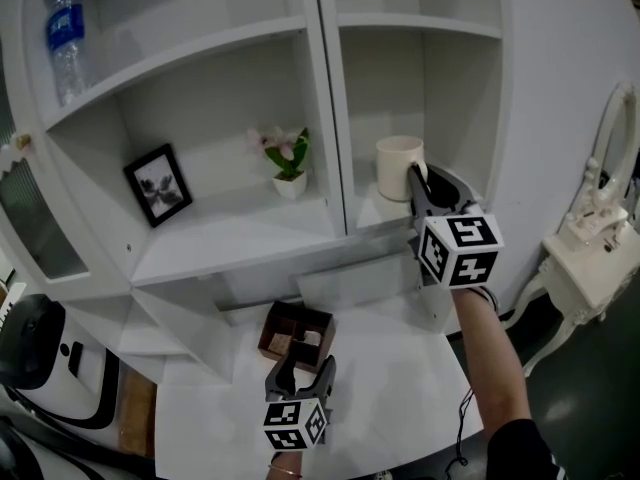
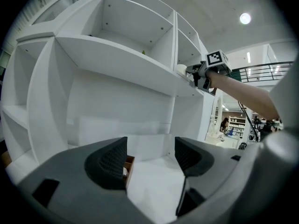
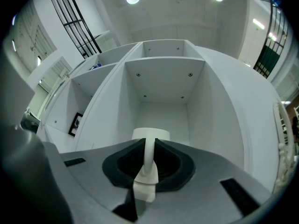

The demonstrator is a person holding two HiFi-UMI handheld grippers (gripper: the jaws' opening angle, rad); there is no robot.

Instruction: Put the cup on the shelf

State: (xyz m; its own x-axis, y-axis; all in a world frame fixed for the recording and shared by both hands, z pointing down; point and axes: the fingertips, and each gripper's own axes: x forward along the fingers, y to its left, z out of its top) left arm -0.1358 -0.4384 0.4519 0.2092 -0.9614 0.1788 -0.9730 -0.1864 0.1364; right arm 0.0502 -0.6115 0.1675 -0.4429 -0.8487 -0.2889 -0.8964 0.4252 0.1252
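Left gripper (image 2: 149, 158): fingers spread, empty, low over the tabletop's (image 1: 395, 373) front edge, clear of the work.
Right gripper (image 3: 150, 146): fingers pinching the cup (image 1: 397, 165) by its handle, body leading inward.
Cup: upright, near the front edge of the shelf's (image 1: 240, 238) right compartment.

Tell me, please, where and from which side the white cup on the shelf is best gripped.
Grip the cup by its handle, coming straight in from the open front of its shelf compartment. The cup stands upright with the handle turned outward, a thin vertical strip that jaws can pinch, and the compartment's sides are closed off. The right gripper is shut on it that way.
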